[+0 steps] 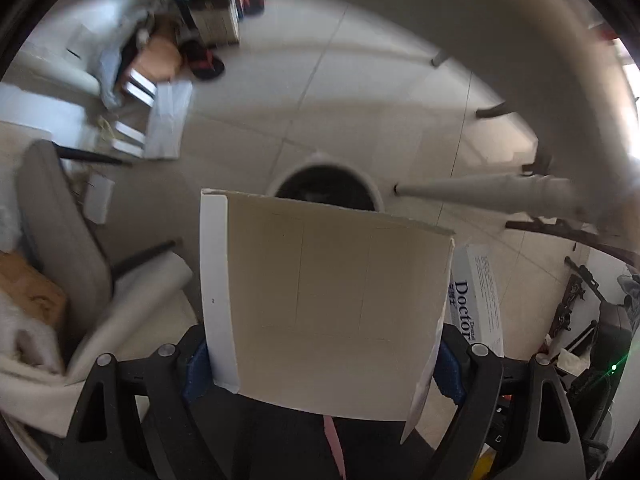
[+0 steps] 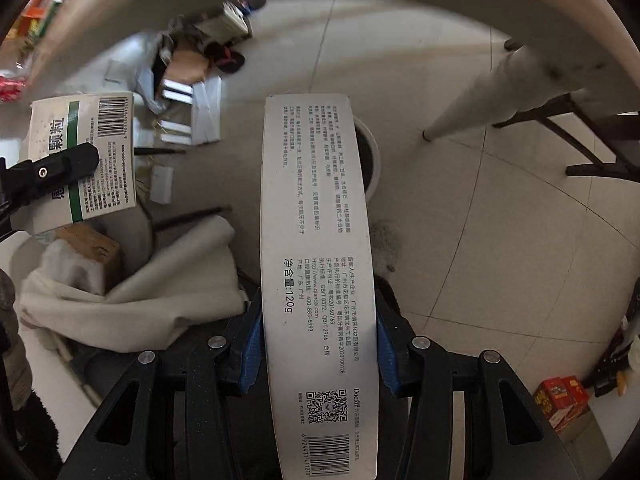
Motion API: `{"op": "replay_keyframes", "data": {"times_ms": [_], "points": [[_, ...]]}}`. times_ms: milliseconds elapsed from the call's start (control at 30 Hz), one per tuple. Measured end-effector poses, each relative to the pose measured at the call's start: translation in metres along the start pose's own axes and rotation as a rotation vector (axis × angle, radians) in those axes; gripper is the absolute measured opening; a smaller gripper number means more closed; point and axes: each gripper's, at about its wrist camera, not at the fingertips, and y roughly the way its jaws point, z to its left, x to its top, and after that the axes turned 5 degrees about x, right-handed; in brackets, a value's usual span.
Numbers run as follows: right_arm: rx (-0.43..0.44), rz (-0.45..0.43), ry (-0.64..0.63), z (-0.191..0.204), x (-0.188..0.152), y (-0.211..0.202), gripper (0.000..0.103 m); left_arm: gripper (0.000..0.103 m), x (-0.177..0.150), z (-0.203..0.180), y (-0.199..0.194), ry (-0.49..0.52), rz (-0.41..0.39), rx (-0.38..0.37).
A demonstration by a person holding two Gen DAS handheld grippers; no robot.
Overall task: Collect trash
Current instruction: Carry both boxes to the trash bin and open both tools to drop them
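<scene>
The left tool (image 1: 320,364) is clenched on a flat carton (image 1: 332,304), its blue pads pressing the carton's two side edges; the plain beige inner face of the carton fills the middle of the left wrist view. The right tool (image 2: 316,352) grips a long toothpaste box (image 2: 318,280) the same way, the box running straight out between its fingers with printed text, a QR code and a barcode facing up. Both pieces of trash hang in the air above the bin (image 1: 328,184), a round white pail with a dark inside standing on the tiled floor (image 1: 360,92). In the left view the carton's far edge covers the near part of the bin; in the right view the toothpaste box crosses over the bin (image 2: 370,156), hiding most of it. Seen from the right wrist, the carton (image 2: 80,160) sits left of the bin, held by the left tool (image 2: 52,168). Beside the bin, to its right, a white surface leg (image 1: 480,196) slants down to the floor. Far beyond the bin, a heap of boxes and bags (image 1: 160,60) lies against the wall.
</scene>
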Motion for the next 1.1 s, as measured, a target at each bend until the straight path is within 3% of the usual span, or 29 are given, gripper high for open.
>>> {"op": "replay_keyframes", "data": {"times_ms": [233, 400, 467, 533, 633, 733, 967, 1100], "points": [[-0.037, 0.078, 0.011, -0.043, 0.054, 0.141, 0.05, 0.087, 0.032, 0.004, 0.155, -0.014, 0.157, -0.005], [-0.065, 0.16, -0.008, -0.062, 0.083, 0.215, 0.05, 0.095, 0.039, 0.007, 0.205, -0.008, 0.186, 0.002], [-0.084, 0.179, -0.01, -0.068, 0.093, 0.233, 0.051, 0.103, 0.04, 0.011, 0.211, 0.0, 0.181, 0.002], [-0.085, 0.186, -0.003, -0.073, 0.099, 0.246, 0.056, 0.103, 0.038, 0.014, 0.209, 0.005, 0.16, 0.008], [-0.079, 0.156, 0.005, -0.07, 0.109, 0.252, 0.086, 0.103, 0.034, 0.015, 0.204, 0.012, 0.129, 0.045], [-0.099, 0.126, 0.006, -0.068, 0.112, 0.25, 0.101, 0.103, 0.032, 0.016, 0.198, 0.03, 0.11, 0.13], [-0.192, 0.039, 0.016, -0.046, 0.119, 0.223, 0.103, 0.103, 0.011, 0.025, 0.166, 0.013, 0.074, 0.205], [-0.183, -0.012, 0.049, -0.04, 0.107, 0.19, 0.103, 0.103, 0.0, 0.028, 0.141, 0.021, 0.051, 0.229]]}}
